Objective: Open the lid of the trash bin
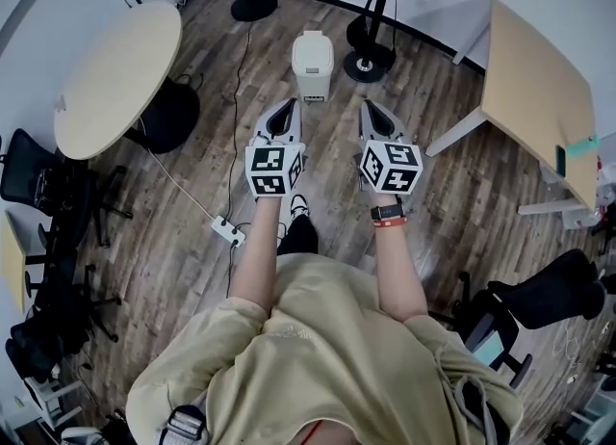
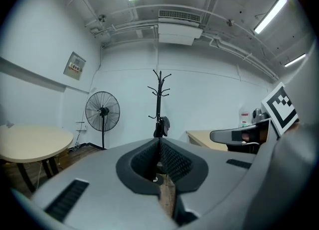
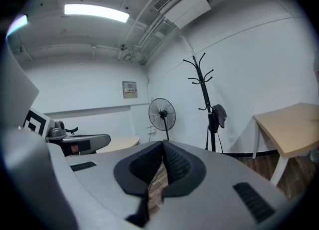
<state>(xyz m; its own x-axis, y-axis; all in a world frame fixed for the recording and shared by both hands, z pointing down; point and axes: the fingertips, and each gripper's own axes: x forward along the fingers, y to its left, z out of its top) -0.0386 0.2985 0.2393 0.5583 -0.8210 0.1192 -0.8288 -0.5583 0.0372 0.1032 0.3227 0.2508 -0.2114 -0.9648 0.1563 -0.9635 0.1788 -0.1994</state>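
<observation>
While the person stands with both arms stretched forward, the left hand-held gripper (image 1: 287, 111) and the right hand-held gripper (image 1: 373, 114) point side by side across the wooden floor (image 1: 462, 202). Each has its jaws pressed together at the tips, with nothing caught between them. Just ahead, roughly between the two lines of aim, the white bin (image 1: 313, 65) sits on the floor with its lid (image 1: 313, 48) down, apart from both grippers, only floorboards in the gap. And look at the crowd around it: a coat stand (image 1: 368, 64) plants its round base just to the bin's right, and a fan (image 1: 254, 6) stands further back on the left by the wall. A cable (image 1: 234, 106) runs down the floor past the bin's left side towards a power strip (image 1: 229, 231) near the person's feet. A round tabletop (image 1: 115, 72) fills the left, with black chairs (image 1: 43, 183) crowded beside it. A rectangular tabletop (image 1: 539, 96) stands on the right, another chair (image 1: 549, 294) nearer. In both gripper views the bin does not show; fan and coat stand rise against the white wall.
</observation>
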